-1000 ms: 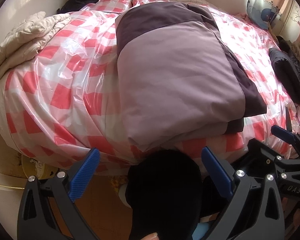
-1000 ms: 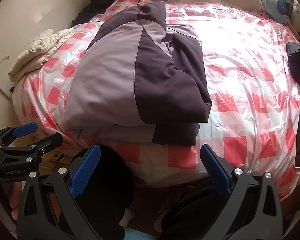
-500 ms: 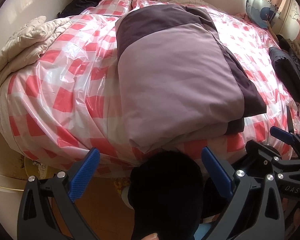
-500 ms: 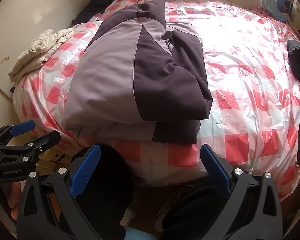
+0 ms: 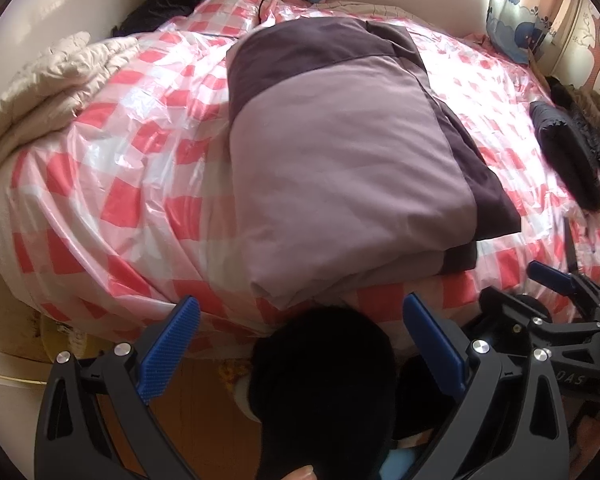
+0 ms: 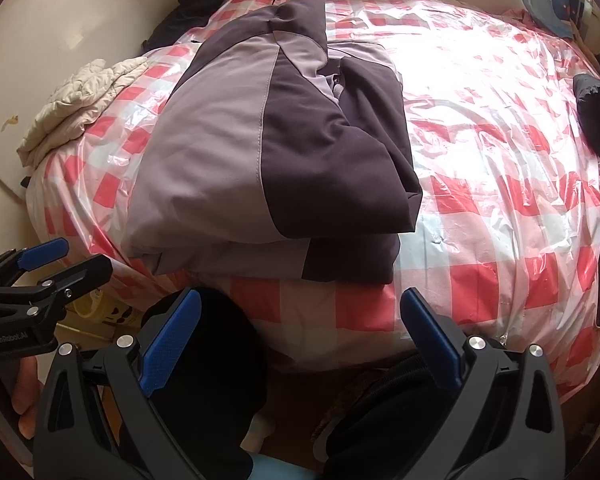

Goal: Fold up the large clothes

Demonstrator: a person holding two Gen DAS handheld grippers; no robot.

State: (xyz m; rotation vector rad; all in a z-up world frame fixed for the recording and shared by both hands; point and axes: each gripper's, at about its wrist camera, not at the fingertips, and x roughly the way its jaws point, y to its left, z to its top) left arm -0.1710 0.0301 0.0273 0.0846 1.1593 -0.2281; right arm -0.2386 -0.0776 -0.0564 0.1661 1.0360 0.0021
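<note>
- Left wrist view: left gripper (image 5: 296, 334) is hanging off the bed (image 5: 112, 204) edge, jaws spread, holding nothing; over the last second the view is barely shifting.
- Jacket (image 5: 340, 168) is staying put, so the fold is likely finished.
- Jacket is lying mid-bed as a thick lilac-and-plum stack, edges roughly squared.
- Right gripper (image 6: 300, 330) is idling, jaws spread.

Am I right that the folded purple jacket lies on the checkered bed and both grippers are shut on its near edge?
Not quite. The jacket does lie folded on the bed, but both wrist views show the left gripper and right gripper open, fingers spread, short of the jacket and holding nothing.
</note>
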